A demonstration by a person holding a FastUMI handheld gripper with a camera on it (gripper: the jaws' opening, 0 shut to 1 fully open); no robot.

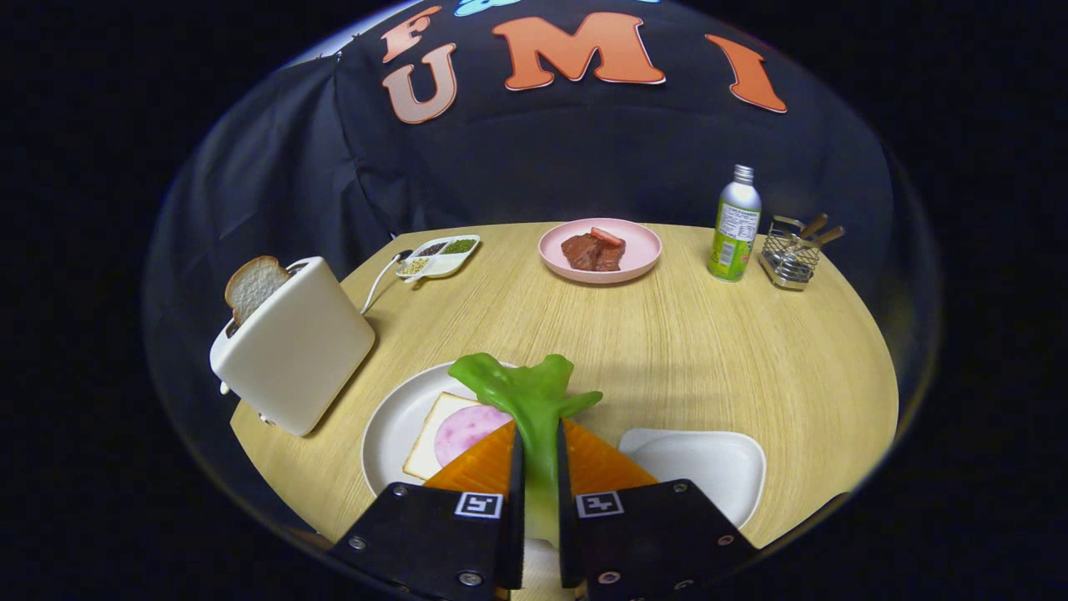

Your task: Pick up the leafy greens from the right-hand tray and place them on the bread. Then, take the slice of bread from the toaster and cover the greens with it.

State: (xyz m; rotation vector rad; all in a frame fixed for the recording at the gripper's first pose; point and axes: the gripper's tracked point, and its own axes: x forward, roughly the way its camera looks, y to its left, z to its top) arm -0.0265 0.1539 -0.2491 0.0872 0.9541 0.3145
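**Greens in transit, held by the stem over the open sandwich**

Tool (540, 455): two fingers closed on the pale stalk of the green, ruffled leafy piece (527, 392), one finger pressing each side. The grip sits low on the stem, so the leaf fans out free ahead of the fingertips and can be laid flat without being crushed.

Leafy greens: lifted off the counter, hanging above the near edge of the round white plate (392, 417), not yet resting on anything that can be made out.

White square bread slice (427, 442): lies on that plate, topped with a pink round slice of ham (467, 427). This is the target; judged from here, a short move forward and down should put the greens on it.

Shallow white rectangular tray (709, 463): just right of the fingers, bare where visible, the likely source of the greens.

White boxy toaster (292, 342): stands left of the plate, a second bread slice (253, 285) upright in its slot, raised for an easy pinch later.

Light wood-grain round counter (667, 351): carries everything.

Far side, well apart: pink plate with brown meat pieces (599, 249), small white divided dish of seasonings (440, 255), green-and-silver bottle (735, 224), wire utensil holder (791, 257).
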